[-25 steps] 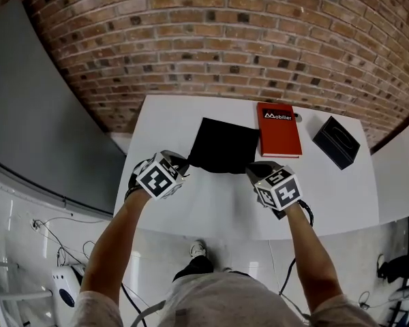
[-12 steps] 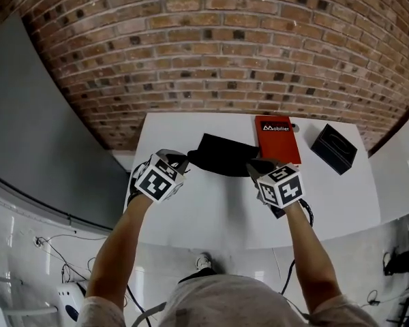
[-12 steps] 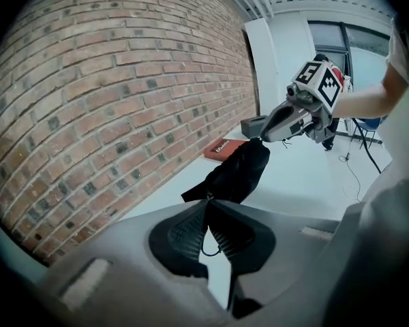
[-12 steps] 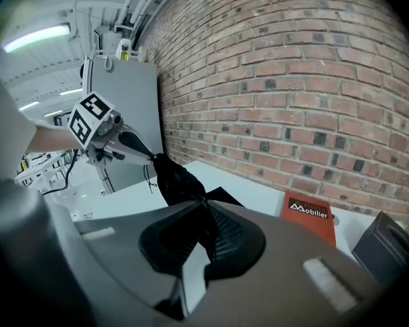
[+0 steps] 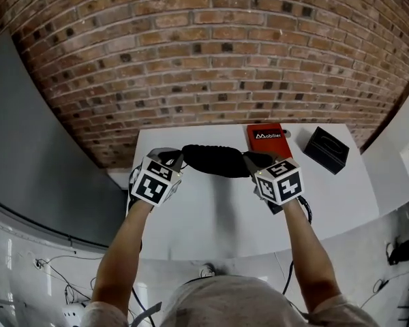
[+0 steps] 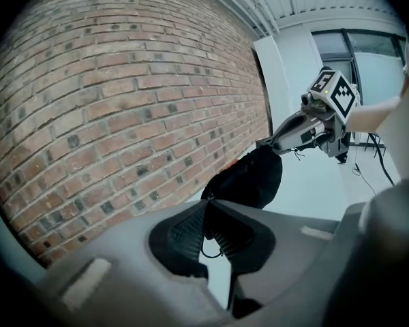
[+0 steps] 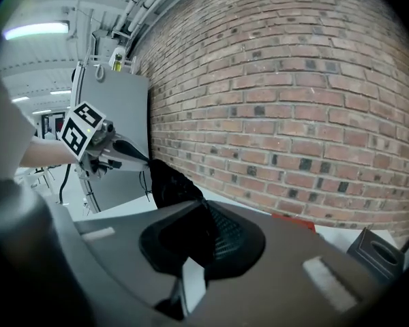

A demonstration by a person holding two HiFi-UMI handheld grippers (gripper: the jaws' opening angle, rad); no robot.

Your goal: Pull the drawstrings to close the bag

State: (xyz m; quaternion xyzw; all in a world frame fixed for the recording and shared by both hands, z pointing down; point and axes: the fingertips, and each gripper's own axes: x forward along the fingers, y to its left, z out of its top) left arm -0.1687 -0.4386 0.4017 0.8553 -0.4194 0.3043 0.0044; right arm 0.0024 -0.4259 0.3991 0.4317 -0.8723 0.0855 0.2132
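Note:
The black drawstring bag hangs bunched up in the air between my two grippers, above the white table. My left gripper is shut on the drawstring at the bag's left end. A thin cord loop shows between its closed pads in the left gripper view, with the bag just beyond. My right gripper is shut on the drawstring at the bag's right end. In the right gripper view the bag stretches from the closed jaws towards the left gripper.
A red book lies at the table's far side, right of the bag. A black box sits further right. A brick wall stands behind the table and a grey panel to the left.
The bag lay flat and square on the table; now it is lifted off it and gathered into a narrow bunch. Both grippers have risen with it, staying shut.

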